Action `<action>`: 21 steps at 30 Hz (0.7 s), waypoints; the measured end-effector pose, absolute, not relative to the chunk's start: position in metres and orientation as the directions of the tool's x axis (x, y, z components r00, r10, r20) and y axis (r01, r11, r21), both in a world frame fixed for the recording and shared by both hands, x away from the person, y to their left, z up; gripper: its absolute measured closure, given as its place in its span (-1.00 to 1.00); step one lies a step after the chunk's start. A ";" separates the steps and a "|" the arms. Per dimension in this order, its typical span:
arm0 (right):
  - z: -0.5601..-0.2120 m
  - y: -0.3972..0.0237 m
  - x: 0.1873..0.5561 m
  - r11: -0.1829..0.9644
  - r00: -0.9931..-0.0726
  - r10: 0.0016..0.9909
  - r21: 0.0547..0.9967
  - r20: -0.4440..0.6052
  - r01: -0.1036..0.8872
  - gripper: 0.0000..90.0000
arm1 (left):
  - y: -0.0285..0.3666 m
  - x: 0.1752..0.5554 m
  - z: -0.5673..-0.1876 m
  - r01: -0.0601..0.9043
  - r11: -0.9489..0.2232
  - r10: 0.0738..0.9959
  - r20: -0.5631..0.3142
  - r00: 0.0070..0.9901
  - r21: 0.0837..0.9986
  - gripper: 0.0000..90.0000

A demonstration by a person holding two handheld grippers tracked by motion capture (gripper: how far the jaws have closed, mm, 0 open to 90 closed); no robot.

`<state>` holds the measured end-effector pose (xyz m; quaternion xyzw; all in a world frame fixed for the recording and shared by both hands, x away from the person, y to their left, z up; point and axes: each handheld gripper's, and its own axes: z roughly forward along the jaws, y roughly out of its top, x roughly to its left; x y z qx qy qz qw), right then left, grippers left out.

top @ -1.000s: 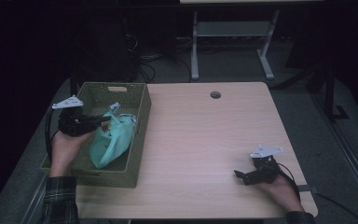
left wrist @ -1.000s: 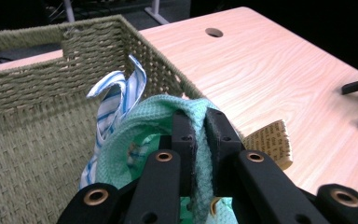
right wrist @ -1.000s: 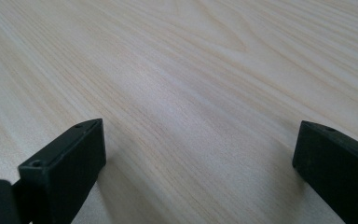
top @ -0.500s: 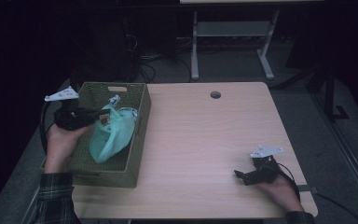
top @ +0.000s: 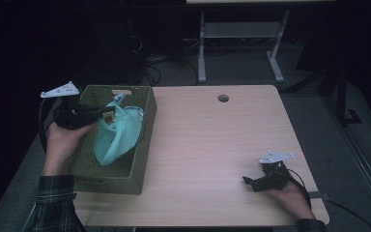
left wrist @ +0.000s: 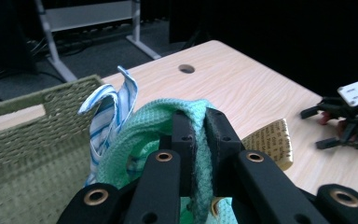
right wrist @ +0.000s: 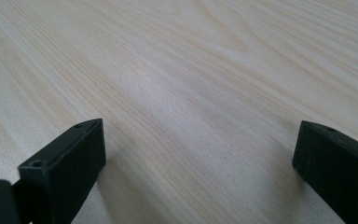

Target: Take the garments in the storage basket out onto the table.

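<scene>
Left claw (left wrist: 196, 122) clamps green cloth (top: 117, 135) — above basket (top: 140, 159).

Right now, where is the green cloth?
In the high view the green cloth hangs at the table's left over the woven basket, pinched by the left gripper.

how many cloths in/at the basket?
2. A green cloth is pinched in the left gripper above the basket; a blue-striped cloth rises just beside it. More may lie hidden underneath.
</scene>
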<state>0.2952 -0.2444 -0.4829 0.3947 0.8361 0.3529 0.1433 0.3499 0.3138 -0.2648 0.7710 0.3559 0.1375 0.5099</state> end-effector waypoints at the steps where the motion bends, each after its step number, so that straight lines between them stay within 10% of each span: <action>1: -0.483 -0.244 0.295 0.439 -0.647 0.761 0.703 0.039 0.559 -0.95 | 0.313 0.350 -0.263 0.406 -0.229 0.687 -0.149 0.711 0.885 0.84; 21: -0.483 -0.244 0.295 0.439 -0.647 0.761 0.704 0.039 0.559 -0.95 | 0.284 0.350 -0.232 0.360 -0.264 0.650 -0.111 0.752 0.895 0.84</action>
